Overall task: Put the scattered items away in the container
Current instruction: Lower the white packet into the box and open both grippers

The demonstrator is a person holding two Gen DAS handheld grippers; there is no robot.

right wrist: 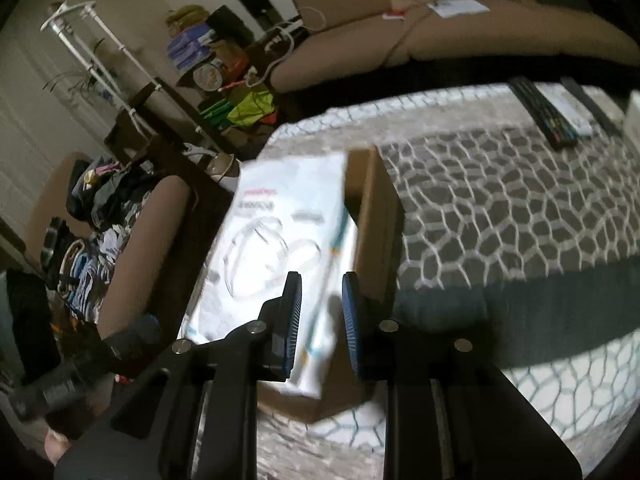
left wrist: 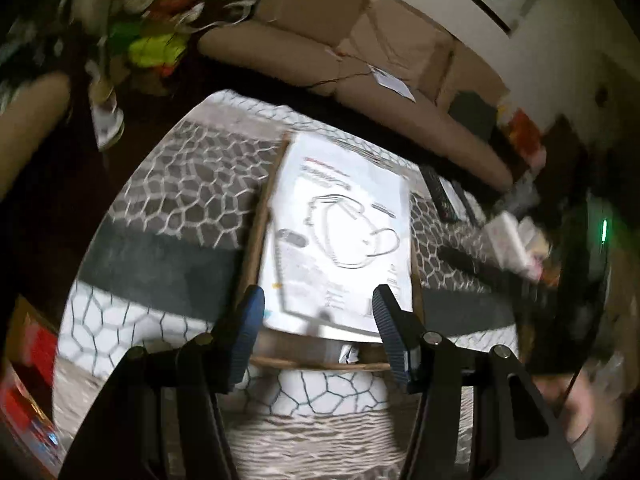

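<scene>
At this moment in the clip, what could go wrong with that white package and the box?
The white package lies tilted across the cardboard box, not sunk inside, so it may slide out. The right gripper, open around the package's edge, could drag it if pulled away. The remote controls still lie outside the box.

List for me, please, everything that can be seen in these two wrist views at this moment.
White package: one, white with a line drawing printed on it, lying on top of the cardboard box, covering most of its opening.
Cardboard box: one, brown, on the patterned cloth.
Patterned cloth: one, grey and white honeycomb print with a dark band, covering the surface.
Remote controls: at least two, black, on the cloth's far right.
Sofa: one, tan, behind the surface.
Paper slip: one, white, on the sofa.
Clothes pile: mixed colours, far left; count unclear.
Left gripper: black with blue pads, open over the box's near end.
Right gripper: black with blue pads, open above the package.
</scene>
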